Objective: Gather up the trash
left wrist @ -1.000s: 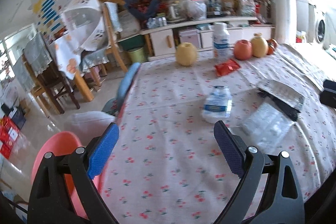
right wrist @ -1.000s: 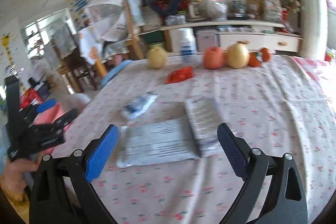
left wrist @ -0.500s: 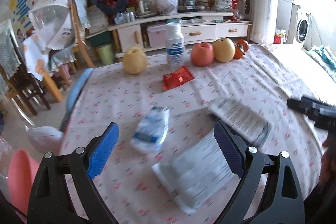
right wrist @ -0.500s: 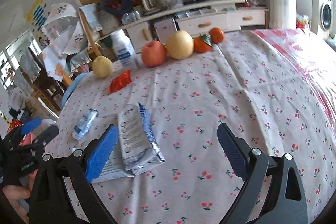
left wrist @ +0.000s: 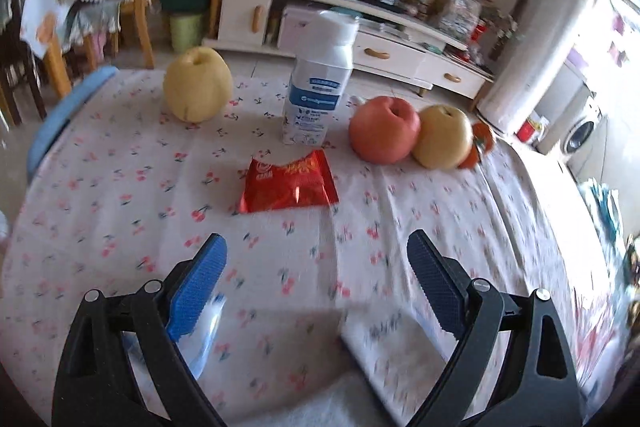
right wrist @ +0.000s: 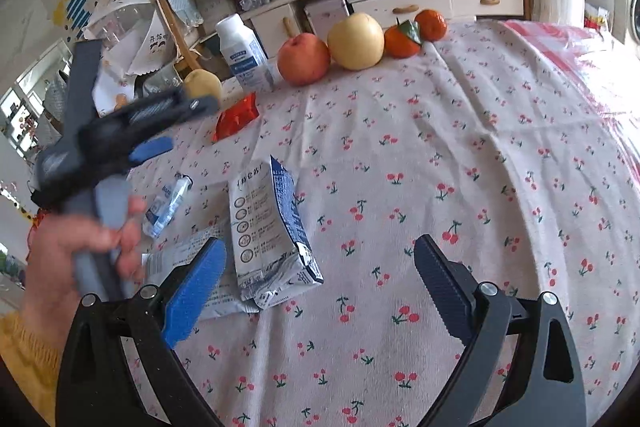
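Left tool (left wrist: 316,275) over blurred wrappers (left wrist: 384,343)

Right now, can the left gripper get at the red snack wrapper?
Probably yes. The left gripper is open and empty, pointing at the red snack wrapper, which lies flat just ahead with only bare tablecloth between. The milk bottle and apple stand beyond it, clear of the approach.

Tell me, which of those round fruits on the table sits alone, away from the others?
The yellow pear left of the white bottle. The red apple, second pear and oranges crowd together on the bottle's other side.
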Motion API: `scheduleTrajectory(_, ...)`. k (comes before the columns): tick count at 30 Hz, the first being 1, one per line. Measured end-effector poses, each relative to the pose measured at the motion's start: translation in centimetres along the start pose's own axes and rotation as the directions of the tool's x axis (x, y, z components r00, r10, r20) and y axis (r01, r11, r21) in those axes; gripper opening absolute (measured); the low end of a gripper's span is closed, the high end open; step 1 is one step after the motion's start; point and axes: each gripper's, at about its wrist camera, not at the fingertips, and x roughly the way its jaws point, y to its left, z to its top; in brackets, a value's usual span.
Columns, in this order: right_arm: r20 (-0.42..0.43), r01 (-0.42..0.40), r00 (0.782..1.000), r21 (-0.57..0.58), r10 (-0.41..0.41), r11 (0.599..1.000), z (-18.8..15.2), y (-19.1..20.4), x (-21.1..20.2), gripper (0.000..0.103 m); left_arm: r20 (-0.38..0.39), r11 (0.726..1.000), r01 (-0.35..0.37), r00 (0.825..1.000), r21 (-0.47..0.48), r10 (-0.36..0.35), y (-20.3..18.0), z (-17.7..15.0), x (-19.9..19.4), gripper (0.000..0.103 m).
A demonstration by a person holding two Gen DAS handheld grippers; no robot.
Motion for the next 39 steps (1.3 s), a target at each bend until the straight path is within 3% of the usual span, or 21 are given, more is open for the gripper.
scheduleTrajectory(9, -0.022, -0.023, 0.999, 0.004, 0.023, 1.0, -0.2, -0.5, 0.1, 0.094, -0.069, 0.991, -0.043, 0.997, -0.129, 0.034, 2.5, 3.3, 5.7, 0.092)
scheduleTrajectory(14, -0.027, -0.029, 0.999, -0.02, 0.029, 0.999, -0.3, 0.1, 0.1, 0.094, -0.097, 0.988, -0.044, 0.995, -0.151, 0.029, 2.8, 3.8, 7.8, 0.092)
scheduleTrajectory(22, -0.031, -0.025, 0.999, -0.017, 0.025, 1.0, -0.3, 0.0, 0.1, 0.094, -0.129, 0.988, -0.125, 0.985, -0.09, 0.113, 2.2, 4.0, 9.2, 0.092)
scheduleTrajectory(23, -0.033, -0.026, 0.999, -0.016, 0.025, 1.0, -0.4, -0.1, 0.2, 0.094, -0.128, 0.988, -0.136, 0.984, -0.078, 0.125, 2.0, 4.0, 9.2, 0.088)
scheduleTrajectory(24, -0.035, -0.025, 0.999, -0.016, 0.024, 1.0, -0.4, -0.1, 0.3, 0.094, -0.123, 0.986, -0.153, 0.982, -0.059, 0.145, 1.8, 3.9, 9.2, 0.076)
scheduleTrajectory(25, -0.038, -0.022, 0.999, -0.016, 0.022, 1.0, -0.3, -0.2, 0.4, 0.094, -0.113, 0.984, -0.175, 0.979, -0.033, 0.171, 1.5, 3.8, 9.0, 0.073)
scheduleTrajectory(32, -0.058, -0.003, 0.998, -0.018, 0.002, 1.0, -0.2, -0.4, 1.4, 0.094, -0.117, 0.987, -0.157, 0.981, -0.03, 0.152, 1.8, 3.4, 7.8, 0.05)
scheduleTrajectory(39, -0.094, -0.012, 0.996, -0.049, 0.008, 0.999, -0.2, 0.3, 2.9, 0.094, -0.125, 0.992, -0.125, 0.985, -0.013, 0.122, 2.6, 1.9, 6.1, 0.039)
